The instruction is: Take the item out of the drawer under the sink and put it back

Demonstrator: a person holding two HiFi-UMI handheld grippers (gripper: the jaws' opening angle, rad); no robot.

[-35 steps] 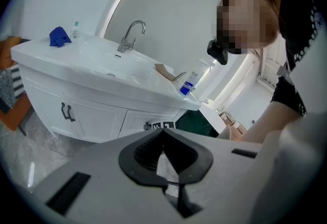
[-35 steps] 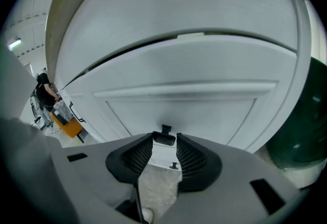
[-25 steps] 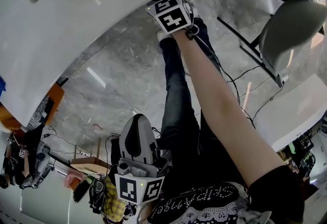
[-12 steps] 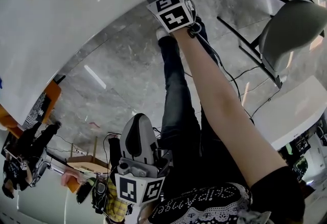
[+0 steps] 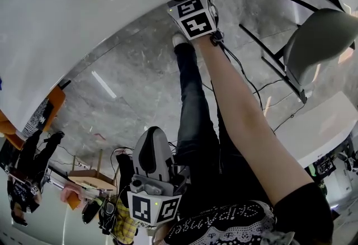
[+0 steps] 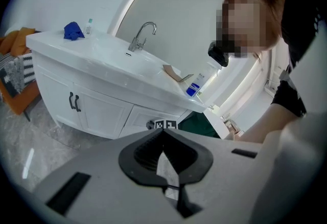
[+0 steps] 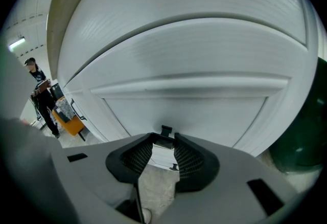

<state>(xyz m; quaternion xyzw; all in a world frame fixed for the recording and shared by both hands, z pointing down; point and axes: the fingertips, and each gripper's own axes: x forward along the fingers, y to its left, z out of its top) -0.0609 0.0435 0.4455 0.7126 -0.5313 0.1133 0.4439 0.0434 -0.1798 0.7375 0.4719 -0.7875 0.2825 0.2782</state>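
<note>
The white vanity (image 6: 97, 72) with sink and faucet (image 6: 141, 36) stands ahead in the left gripper view. In the right gripper view its closed drawer front (image 7: 194, 110) fills the frame. A small black handle (image 7: 166, 130) sits just beyond the tips of my right gripper (image 7: 163, 142), whose jaws stand a little apart with nothing between them. In the head view this gripper's marker cube (image 5: 196, 14) is up against the vanity edge (image 5: 84, 26), fingertips hidden. My left gripper (image 6: 164, 132) hangs back near the person's body (image 5: 150, 151), shut and empty. No item from the drawer shows.
A grey chair (image 5: 319, 31) stands at the right on the marble floor. A dark green bin (image 7: 301, 151) is beside the vanity. On the counter are a blue cloth (image 6: 73, 30) and a blue bottle (image 6: 193, 89). An orange seat (image 6: 20, 90) and people (image 7: 42, 96) are off to the side.
The right gripper's cube has shifted slightly right and lower in the head view, still at the vanity edge. The left gripper stays put. People at the far left moved.
</note>
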